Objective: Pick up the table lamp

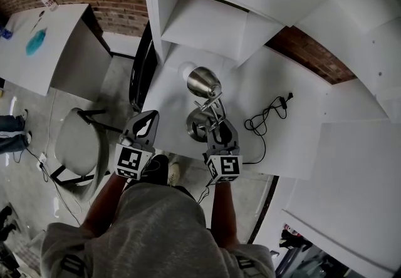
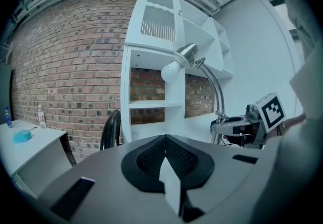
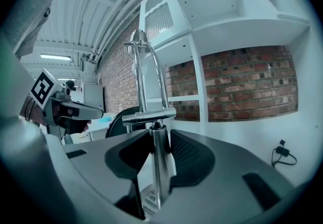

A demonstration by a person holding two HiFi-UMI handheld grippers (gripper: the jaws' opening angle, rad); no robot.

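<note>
Item one: table lamp (image 1: 212,109), brushed metal. It stands upright on the white surface (image 1: 276,151), just in front of the white shelf unit (image 1: 207,23). I see a round base, a straight stem (image 3: 157,167) rising to a cross joint, and a curved neck above that. The shade (image 1: 204,82) is tilted toward the shelf unit, with a white bulb (image 1: 187,70) showing at its mouth.

Item two: right gripper (image 1: 219,128). I have it clamped on the lamp's stem low down, just above the base, one pad against each side. The lamp's base rests on the surface.

Item three: left gripper (image 1: 149,119). Its jaws are together with nothing between them. It hovers at the near edge of the surface, beside the lamp on its left and apart from it, pointing toward the shelf unit.

Item four: black cord (image 1: 266,114). It lies in loose loops on the surface to the right of the lamp, with the plug end toward the brick wall (image 1: 310,51).

Item five: grey chair (image 1: 78,145), on the floor to the left of the surface.

Item six: second white table (image 1: 37,51), further left against the brick, well apart from the lamp. It carries a blue object I cannot identify.
</note>
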